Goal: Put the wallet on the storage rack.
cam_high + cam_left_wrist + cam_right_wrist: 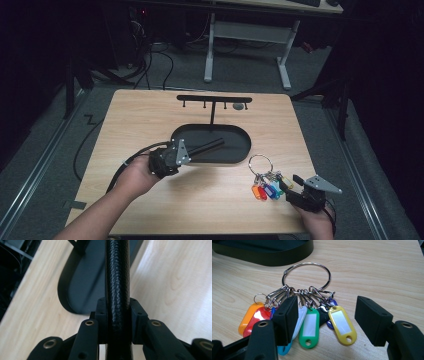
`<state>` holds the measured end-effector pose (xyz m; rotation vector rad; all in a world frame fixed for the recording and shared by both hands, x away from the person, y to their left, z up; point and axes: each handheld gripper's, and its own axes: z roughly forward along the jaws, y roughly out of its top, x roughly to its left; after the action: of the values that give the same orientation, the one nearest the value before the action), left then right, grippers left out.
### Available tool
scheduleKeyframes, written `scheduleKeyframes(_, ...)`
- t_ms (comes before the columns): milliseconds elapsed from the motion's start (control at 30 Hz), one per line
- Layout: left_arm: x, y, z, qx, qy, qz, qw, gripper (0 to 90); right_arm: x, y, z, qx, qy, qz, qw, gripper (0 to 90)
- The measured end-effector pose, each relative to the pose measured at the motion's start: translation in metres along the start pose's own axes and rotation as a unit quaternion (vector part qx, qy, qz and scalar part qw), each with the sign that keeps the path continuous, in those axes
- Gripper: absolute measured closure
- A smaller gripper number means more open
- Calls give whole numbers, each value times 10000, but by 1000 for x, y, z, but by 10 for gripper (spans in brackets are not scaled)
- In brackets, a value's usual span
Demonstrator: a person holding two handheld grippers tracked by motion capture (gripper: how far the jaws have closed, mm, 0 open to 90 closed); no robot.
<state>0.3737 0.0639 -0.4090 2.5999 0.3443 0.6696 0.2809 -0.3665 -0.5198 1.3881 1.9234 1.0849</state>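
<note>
Chrome and coloured plastic: the key ring [306,277] with its bunch of tags [309,326] lies flat on the wooden table [150,120], just right of the black oval tray [240,150]; it is what we take to be going onto the hook rack [214,99] that stands behind the tray
Right gripper [327,317]: its jaws stand spread over the tags, one pad above the white tag, the other off to the yellow tag's far side; nothing is pinched yet
Left gripper [172,157]: its jaws are pressed on a textured black rod [117,277], which reaches out over the tray
Step in hand, as we judge it: picking up the ring bunch
Doing it well: we would lower the right gripper squarely, close on the clustered clips or a firm tag rather than the thin ring, and lift slowly so the ring hangs free
Risk: tags fanning out and slipping
</note>
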Motion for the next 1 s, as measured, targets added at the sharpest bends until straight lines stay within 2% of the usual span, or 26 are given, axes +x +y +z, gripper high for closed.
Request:
scheduleKeyframes(300, 11, 24, 30, -47, 142, 335, 9993, 733, -2, -1, -2, -16, -7, 27, 10000, 357)
scheduleKeyframes(467, 17, 32, 41, -109, 145, 362, 9992, 733, -2, -1, -2, -20, 8, 29, 10000, 357)
scheduleKeyframes(533, 20, 37, 48, -87, 178, 454, 9988, 733, -2, -1, -2, -21, 14, 31, 10000, 357)
scheduleKeyframes(733, 30, 42, 61, -176, 105, 406, 9990, 733, -2, -1, -3, -44, 20, 26, 10000, 357)
scheduleKeyframes(800, 32, 43, 64, -123, 149, 478, 9987, 732, -1, -1, -4, -55, 26, 21, 10000, 358)
scheduleKeyframes(1000, 41, 43, 69, -181, 180, 449, 9987, 732, -1, 0, -2, -52, 52, 20, 10000, 358)
